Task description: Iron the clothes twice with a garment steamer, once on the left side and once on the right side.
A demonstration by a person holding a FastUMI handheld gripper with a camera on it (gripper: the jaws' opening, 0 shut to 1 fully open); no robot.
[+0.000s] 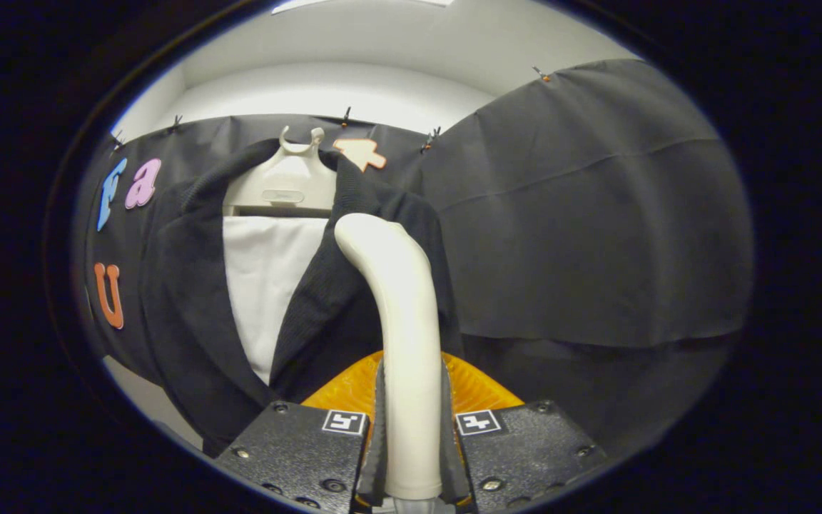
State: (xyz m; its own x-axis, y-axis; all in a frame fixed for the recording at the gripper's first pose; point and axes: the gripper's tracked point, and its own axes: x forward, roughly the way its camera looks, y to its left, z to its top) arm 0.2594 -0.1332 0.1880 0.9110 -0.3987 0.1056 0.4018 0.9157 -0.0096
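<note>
between our gripper fingers we clamp the cream plastic steamer handle, its head upright against the dark knit cardigan's right front.

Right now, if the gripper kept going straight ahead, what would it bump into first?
Probably the dark cardigan on its hanger. The gripper is shut on the steamer handle, whose bent top seems close to that cloth, though depth is unclear.
</note>
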